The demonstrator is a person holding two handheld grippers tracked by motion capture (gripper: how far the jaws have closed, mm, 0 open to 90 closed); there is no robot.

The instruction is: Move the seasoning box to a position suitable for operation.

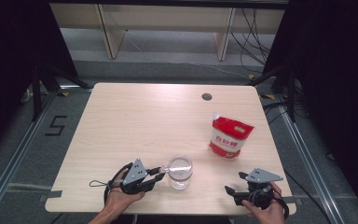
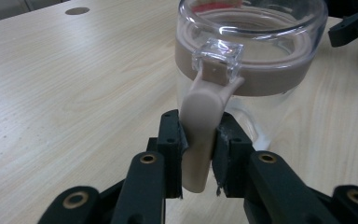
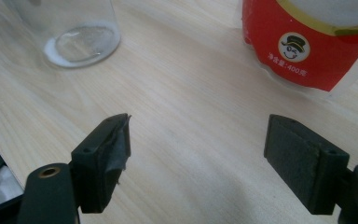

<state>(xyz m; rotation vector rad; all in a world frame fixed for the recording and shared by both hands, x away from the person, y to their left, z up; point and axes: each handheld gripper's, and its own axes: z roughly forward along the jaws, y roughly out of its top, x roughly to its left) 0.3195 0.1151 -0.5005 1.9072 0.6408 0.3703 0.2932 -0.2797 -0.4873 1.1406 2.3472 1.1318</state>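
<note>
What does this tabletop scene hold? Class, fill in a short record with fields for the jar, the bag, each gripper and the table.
jar: clear glass jar, upright near the table's front edge, a beige band round its rim
jar clasp: beige clasp hanging from the band
left gripper: left gripper shut on the clasp
right gripper: right gripper open, holding nothing, to the right of the jar
bag: red and white bag, standing behind and right of the jar, apart from it
table: light wooden table, a round cable hole near its far edge
</note>
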